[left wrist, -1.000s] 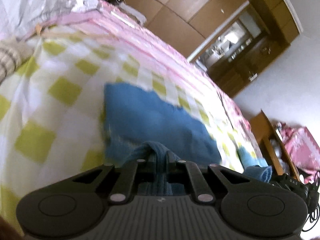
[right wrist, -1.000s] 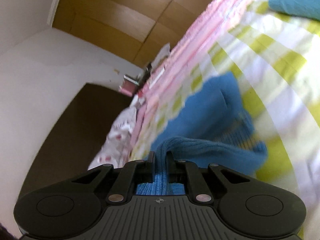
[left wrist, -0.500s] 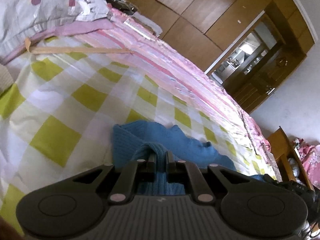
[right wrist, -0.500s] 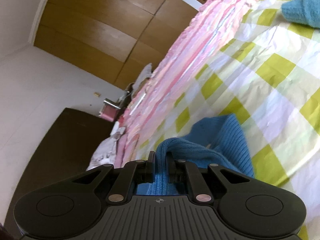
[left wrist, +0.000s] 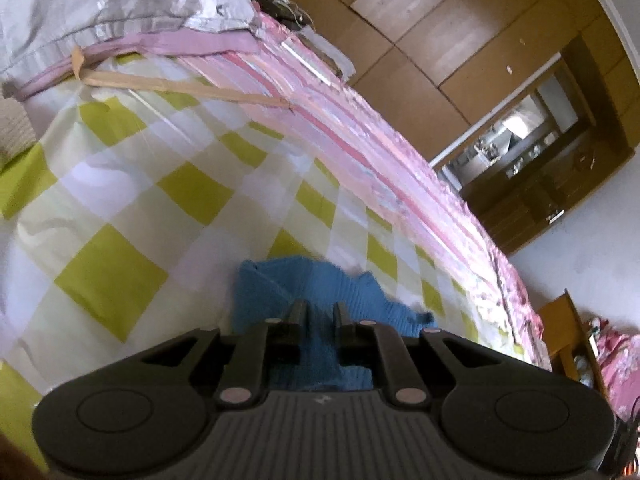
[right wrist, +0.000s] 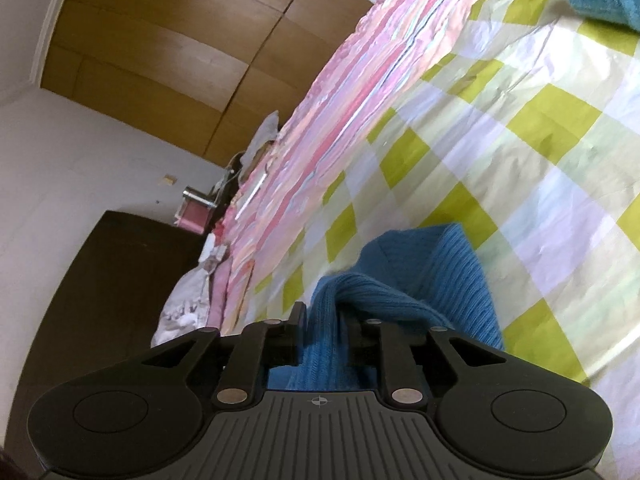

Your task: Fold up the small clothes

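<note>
On the checked bed cover (left wrist: 192, 200) the blue knit garment (left wrist: 320, 288) lies directly under both tools. The left tool (left wrist: 319, 312) has its jaws slightly apart, with flat knit between them. The right tool (right wrist: 322, 316) has just been opening; a raised fold of the garment stands between its jaws.
</note>
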Demonstrator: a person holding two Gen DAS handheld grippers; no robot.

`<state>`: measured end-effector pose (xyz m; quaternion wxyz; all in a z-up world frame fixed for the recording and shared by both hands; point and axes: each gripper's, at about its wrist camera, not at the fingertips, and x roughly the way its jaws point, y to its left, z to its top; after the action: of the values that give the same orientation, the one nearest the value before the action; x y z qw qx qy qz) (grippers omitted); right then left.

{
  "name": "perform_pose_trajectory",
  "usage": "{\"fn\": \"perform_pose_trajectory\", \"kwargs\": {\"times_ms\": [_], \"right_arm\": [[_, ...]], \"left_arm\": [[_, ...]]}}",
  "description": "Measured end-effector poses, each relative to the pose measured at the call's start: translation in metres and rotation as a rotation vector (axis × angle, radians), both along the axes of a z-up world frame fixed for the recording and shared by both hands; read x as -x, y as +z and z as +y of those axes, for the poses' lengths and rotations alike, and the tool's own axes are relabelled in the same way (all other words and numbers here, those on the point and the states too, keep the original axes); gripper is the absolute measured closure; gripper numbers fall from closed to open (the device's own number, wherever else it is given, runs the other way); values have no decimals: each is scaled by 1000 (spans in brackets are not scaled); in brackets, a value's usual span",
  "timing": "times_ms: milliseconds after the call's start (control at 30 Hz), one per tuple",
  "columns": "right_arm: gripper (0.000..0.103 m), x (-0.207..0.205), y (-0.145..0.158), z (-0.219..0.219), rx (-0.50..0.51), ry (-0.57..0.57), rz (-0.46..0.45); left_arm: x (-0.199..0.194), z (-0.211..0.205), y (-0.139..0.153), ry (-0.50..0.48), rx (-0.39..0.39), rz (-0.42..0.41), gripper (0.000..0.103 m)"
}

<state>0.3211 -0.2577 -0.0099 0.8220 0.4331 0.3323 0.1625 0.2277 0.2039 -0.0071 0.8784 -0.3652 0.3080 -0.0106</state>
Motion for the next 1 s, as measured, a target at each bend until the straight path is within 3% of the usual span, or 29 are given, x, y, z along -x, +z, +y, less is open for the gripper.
{"fn": "perform_pose_trajectory", "kwargs": {"times_ms": [267,467,600,700,867,1000], "right_arm": [[75,-1,8,9,34,89,-22],[75,-12,1,7,-4,52,-1],[75,-15,2,9,2,43,-4],[74,-21,5,12,4,42,-5],[69,-21,8,18,49,71,-19],[68,-22,7,16,59,60,-10]], "left_arm": [[32,-7,17,4,-117,-74,82],[63,-50,20,-199,-245,-128,81],[60,-75,6,-333,-280,-88,81],[44,-84,-5,-378,-291,-38,81],[11,-83,-7,-367,-292,-12,81],[-8,-68,9,-254,-278,-58,80]]}}
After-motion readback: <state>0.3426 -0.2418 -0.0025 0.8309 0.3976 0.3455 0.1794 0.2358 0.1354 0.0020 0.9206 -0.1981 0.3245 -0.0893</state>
